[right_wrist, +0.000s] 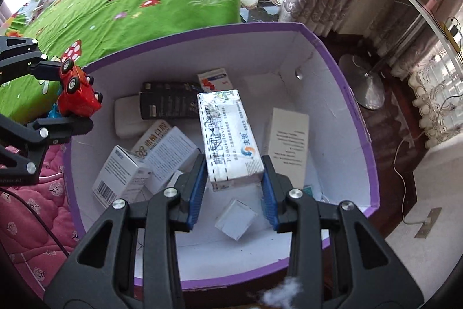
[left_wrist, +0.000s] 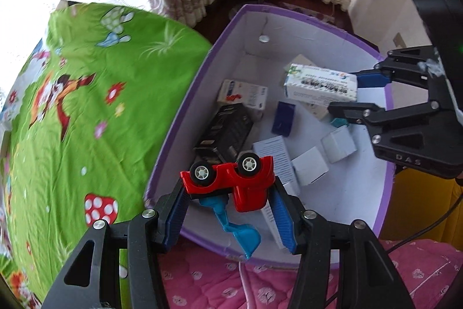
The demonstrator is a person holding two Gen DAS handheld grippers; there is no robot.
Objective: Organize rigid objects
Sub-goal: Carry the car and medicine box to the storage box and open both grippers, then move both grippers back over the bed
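Left jaws pinching upside-down red toy digger (left_wrist: 231,181), right jaws pinching white medicine box (right_wrist: 228,135)

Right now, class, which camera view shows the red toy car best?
The left wrist view: the red toy car fills the near foreground, wheels up, clamped between the left gripper jaws. The right wrist view shows it small, at the left edge.

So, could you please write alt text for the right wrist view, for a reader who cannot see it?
The right gripper holds a white carton above an open purple box that has smaller cartons inside. At left, the left gripper holds a red toy car over the box's edge.
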